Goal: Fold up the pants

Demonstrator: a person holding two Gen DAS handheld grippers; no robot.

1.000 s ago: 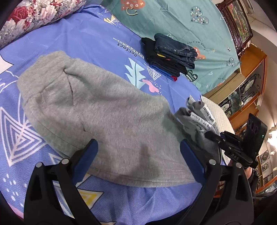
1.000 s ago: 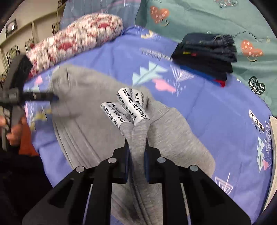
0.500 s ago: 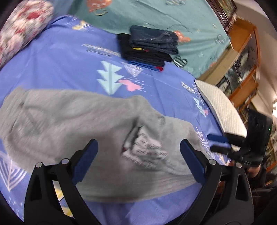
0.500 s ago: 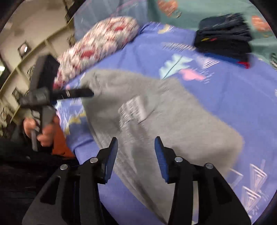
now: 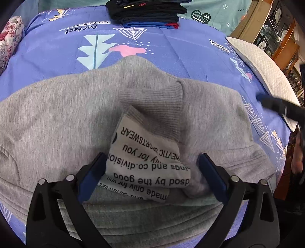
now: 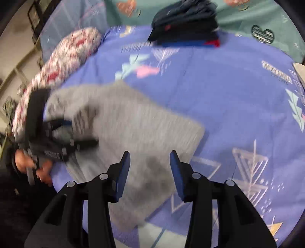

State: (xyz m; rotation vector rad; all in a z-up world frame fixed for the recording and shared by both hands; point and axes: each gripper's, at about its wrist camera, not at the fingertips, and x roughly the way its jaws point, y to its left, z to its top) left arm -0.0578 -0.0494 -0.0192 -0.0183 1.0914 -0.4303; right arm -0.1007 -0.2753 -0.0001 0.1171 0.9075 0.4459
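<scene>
- Left wrist view: the printed cuffs (image 5: 144, 167) that a second ago were pinched up at the far right now lie dropped on top of the grey pants (image 5: 57, 118) — so the leg ends have been carried over onto the body and one fold looks done.
- Left gripper (image 5: 150, 179) stands wide open, straddling the cuffs; its pads don't press on them, so nothing is gripped.
- Pants sit on the near half of the bed (image 5: 190, 57), close to its front edge; a ribbed band (image 5: 152, 99) shows just behind the cuffs, the cloth is lumpy there and not flat.
- Right gripper's tip (image 5: 274, 105) shows near the bed's right edge, clear of the pants.
- Stack of dark folded clothes (image 5: 148, 13) at the far edge of the bed, white pillow (image 5: 266, 64) off the right edge.
- Right wrist view, blurred: the right gripper (image 6: 150, 171) was clamped on the cuffs a second ago — now its jaws are partly apart and empty, hovering over the pants' right end (image 6: 152, 133).
- Here the pants read as a shorter, doubled-over grey block with a squarish folded end toward the bed's middle.
- Left gripper (image 6: 83, 133) and the hand (image 6: 38, 167) holding it sit at the pants' left end, over the bed's front-left edge; floral pillow (image 6: 63, 61) behind.
- Judgement: release finished; likely next is smoothing or a second fold.
</scene>
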